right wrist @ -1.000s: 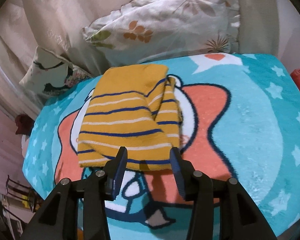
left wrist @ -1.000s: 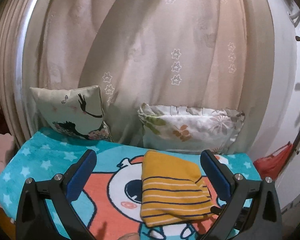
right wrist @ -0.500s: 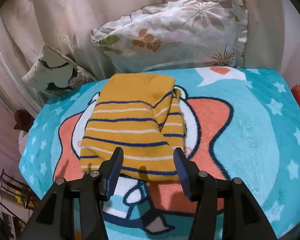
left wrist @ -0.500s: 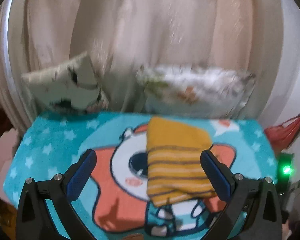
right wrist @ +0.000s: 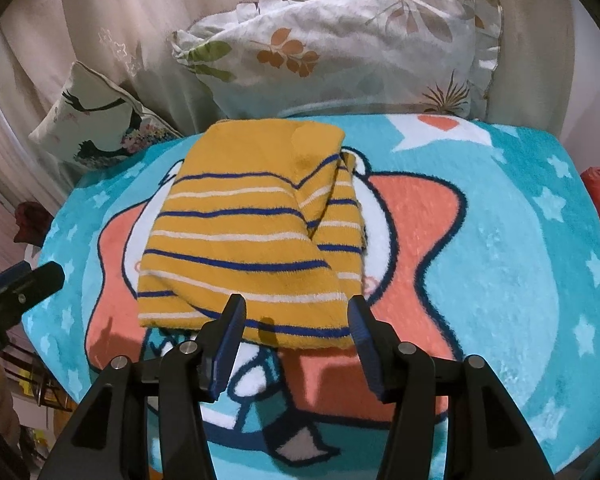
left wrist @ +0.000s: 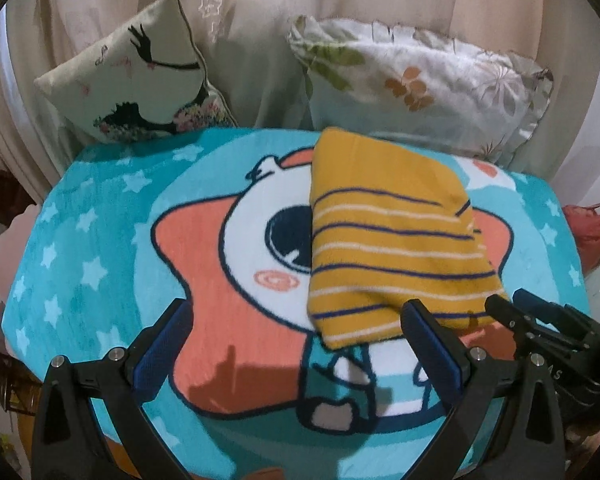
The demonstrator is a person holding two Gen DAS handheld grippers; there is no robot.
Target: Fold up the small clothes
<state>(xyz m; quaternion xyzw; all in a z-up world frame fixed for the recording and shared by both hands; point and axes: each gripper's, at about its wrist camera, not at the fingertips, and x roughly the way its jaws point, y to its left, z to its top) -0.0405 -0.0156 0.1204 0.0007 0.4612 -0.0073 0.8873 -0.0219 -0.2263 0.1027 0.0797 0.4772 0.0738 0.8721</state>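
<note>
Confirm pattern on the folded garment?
Mustard yellow folded garment with thin navy and white horizontal stripes; plain yellow at the far end. Clearest in the right wrist view.

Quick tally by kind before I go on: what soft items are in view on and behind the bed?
Folded striped yellow garment: 1
Cushions: 2, the floral one and the dancer-print one
Cartoon star blanket: 1
Curtain: 1
Total: 5
</note>
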